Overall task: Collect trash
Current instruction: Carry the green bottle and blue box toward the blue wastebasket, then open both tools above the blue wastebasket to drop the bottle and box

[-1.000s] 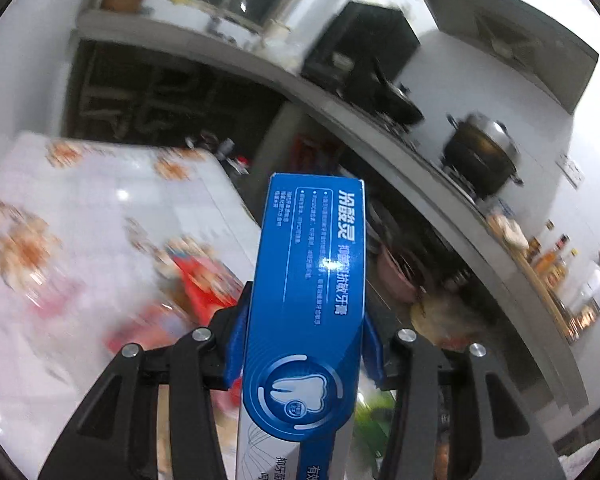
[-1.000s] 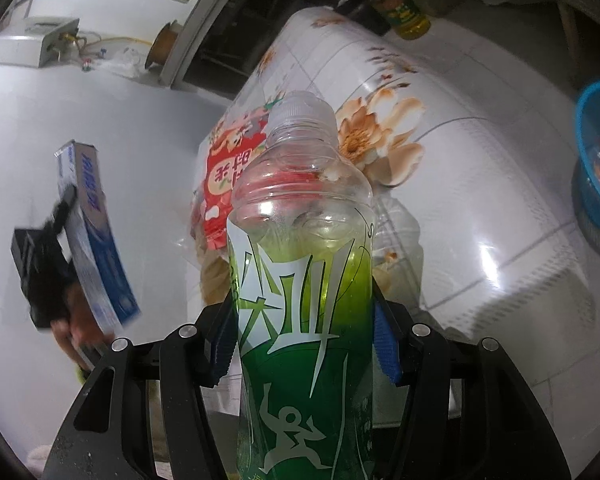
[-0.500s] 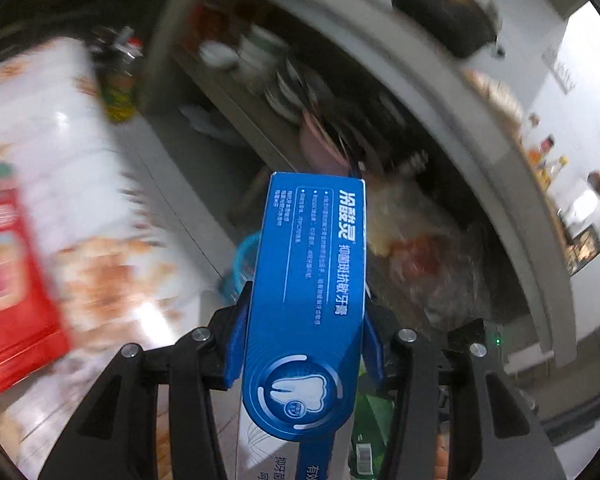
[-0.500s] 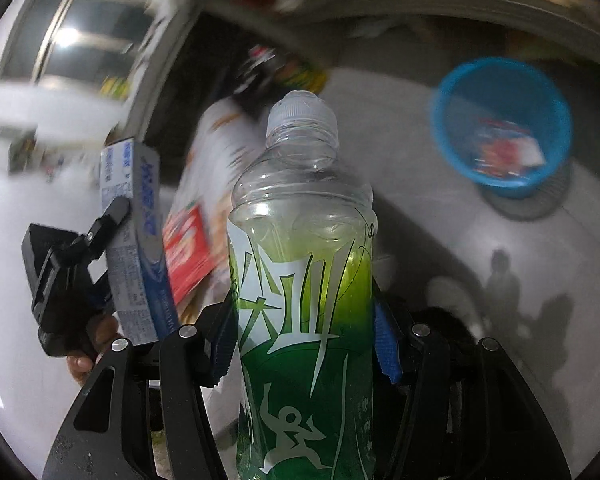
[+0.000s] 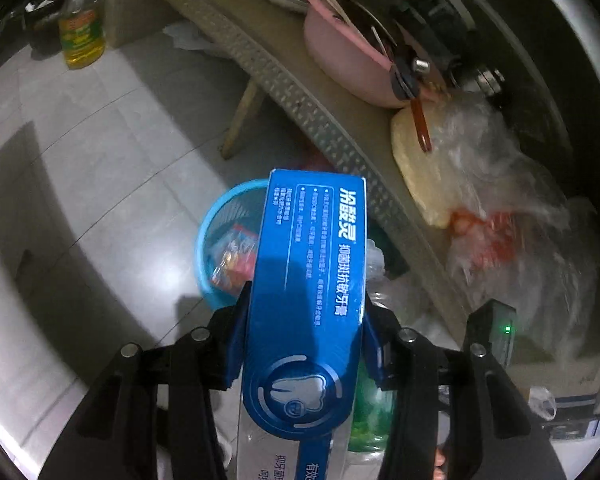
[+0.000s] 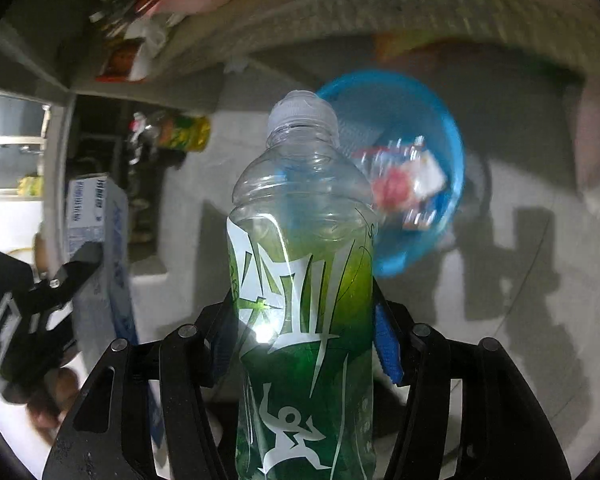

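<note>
Left tongs (image 5: 304, 344) pinch a blue box (image 5: 312, 280) above the floor, its far end overlapping a blue bin (image 5: 216, 240). Right tongs (image 6: 304, 340) pinch a green bottle (image 6: 300, 280), cap overlapping the bin (image 6: 440, 128) rim.

"冷酸灵" and "抑菌斑抗敏牙膏" on the blue toothpaste box (image 5: 312, 280)

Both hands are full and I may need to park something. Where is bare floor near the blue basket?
Bare tiles lie left of the blue basket, toward the oil bottle. Crowded: plastic bags right of it, under the shelf.
</note>
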A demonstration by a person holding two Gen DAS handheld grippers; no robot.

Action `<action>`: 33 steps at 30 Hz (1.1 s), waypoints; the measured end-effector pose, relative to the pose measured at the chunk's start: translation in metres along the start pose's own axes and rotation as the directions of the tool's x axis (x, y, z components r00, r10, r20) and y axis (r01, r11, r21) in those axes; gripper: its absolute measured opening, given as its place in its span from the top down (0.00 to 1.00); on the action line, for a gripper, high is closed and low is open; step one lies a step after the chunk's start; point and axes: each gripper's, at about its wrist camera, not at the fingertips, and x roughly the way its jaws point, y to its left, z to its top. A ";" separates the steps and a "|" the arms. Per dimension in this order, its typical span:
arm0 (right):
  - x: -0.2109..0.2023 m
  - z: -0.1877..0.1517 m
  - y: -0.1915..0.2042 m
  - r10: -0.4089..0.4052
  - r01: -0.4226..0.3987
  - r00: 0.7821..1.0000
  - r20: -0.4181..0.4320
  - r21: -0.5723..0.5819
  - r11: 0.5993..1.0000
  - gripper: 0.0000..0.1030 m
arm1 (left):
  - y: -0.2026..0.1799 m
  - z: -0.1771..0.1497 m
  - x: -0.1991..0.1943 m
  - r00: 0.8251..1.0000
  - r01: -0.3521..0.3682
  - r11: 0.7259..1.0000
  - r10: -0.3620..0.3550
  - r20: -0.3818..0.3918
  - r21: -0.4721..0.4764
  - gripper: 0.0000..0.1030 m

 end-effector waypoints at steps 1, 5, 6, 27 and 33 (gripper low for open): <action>0.005 0.010 0.003 -0.030 0.030 0.999 0.012 -0.019 0.999 0.45 | -0.003 0.007 0.007 1.000 0.012 1.000 -0.012 0.001 0.003 0.43; 0.016 0.026 0.028 -0.272 0.301 0.945 0.181 -0.163 0.939 0.41 | -0.005 0.019 0.015 0.999 0.022 1.000 -0.022 0.035 -0.018 0.34; 0.020 0.024 0.033 -0.314 0.353 0.927 0.207 -0.187 0.917 0.41 | 0.001 0.017 0.011 0.999 0.037 0.999 -0.036 0.041 -0.028 0.34; -0.041 -0.076 0.035 -0.300 0.377 0.904 0.303 -0.239 0.895 0.32 | 0.009 -0.065 -0.121 0.964 0.090 0.993 -0.105 0.245 0.072 0.24; -0.077 -0.112 0.099 -0.223 0.390 0.878 0.423 -0.364 0.846 0.08 | 0.018 -0.122 -0.189 0.935 -0.038 0.988 -0.017 0.355 0.147 0.17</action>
